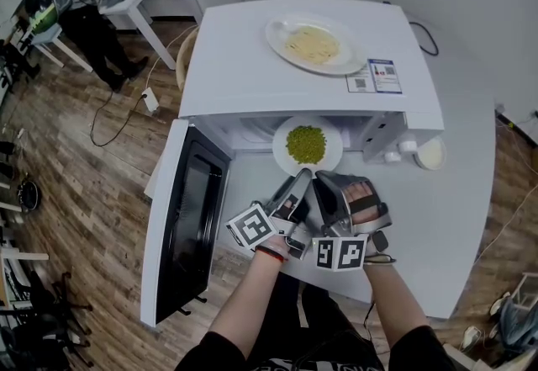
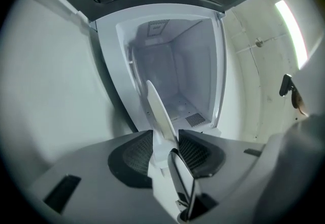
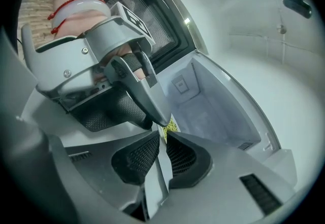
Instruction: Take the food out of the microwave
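The round white plate of green peas sits at the mouth of the open white microwave. The right gripper pinches its near rim. The left gripper straddles the same rim, jaws apart and not pressing. The plate looks mid-withdrawal; next, I'd guess, the left needs a firm hold so the plate comes out level onto the white counter.

Grey left gripper, right gripper, marker cubes, black sleeves, red bracelet

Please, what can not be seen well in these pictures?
Head view: near rim of the pea plate, covered by the left tongs and right tongs.
Head view: sticker print, too small.
Left gripper view: the peas, plate seen edge-on.
Right gripper view: most peas, behind the left tongs.
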Available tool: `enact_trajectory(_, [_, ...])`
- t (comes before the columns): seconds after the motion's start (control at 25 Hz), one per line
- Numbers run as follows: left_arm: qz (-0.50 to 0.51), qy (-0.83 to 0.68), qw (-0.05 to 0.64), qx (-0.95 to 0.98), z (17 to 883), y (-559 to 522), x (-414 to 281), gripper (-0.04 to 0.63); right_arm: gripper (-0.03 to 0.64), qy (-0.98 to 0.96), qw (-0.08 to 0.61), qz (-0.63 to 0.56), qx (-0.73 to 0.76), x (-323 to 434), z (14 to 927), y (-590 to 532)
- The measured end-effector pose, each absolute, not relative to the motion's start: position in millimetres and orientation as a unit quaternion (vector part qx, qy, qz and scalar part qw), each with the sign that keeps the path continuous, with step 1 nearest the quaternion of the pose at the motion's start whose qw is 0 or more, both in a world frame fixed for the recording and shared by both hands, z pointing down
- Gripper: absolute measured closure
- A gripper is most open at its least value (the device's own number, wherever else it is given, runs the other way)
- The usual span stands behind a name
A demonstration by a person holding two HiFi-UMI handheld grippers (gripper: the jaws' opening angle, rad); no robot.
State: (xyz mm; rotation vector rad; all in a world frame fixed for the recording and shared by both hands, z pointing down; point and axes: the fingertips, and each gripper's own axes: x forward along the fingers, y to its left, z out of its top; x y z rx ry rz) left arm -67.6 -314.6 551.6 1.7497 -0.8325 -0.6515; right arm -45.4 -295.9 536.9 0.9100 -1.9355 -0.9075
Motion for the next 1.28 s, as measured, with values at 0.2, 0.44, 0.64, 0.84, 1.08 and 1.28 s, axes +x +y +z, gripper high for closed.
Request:
enact_trajectory(0.2, [-0.286,-0.33,0.529,0.727,550,-314,-64,0.439,0.554,-0.77,0.397,-0.372,0.334,-47,542,-289])
enact_trajectory(0.44, [-0.298,-0.324,0.539,0.718,549,-314,-65,0.443,0.554,-0.771,0.388,-0.378,0.335,-49,537,-284])
enact_trajectory(0.64, [-0.307,-0.319,0.547,0.711,549,-314,-67,0.472,0.555,-0.771,0.386,-0.384,0.331,-50,536,-281])
enact_trajectory(0.84, [-0.317,-0.313,0.555,0.703,548,-314,-67,0.489,0.555,-0.779,0.383,-0.377,0.324,-52,540,-276])
enact_trajectory(1.08, [-0.33,-0.305,0.565,0.692,548,-315,-68,0.517,0.553,-0.8,0.377,-0.332,0.328,-51,547,-272])
enact_trajectory(1.28, [-0.34,-0.299,0.573,0.683,547,-315,-69,0.523,0.554,-0.814,0.365,-0.303,0.336,-45,542,-268])
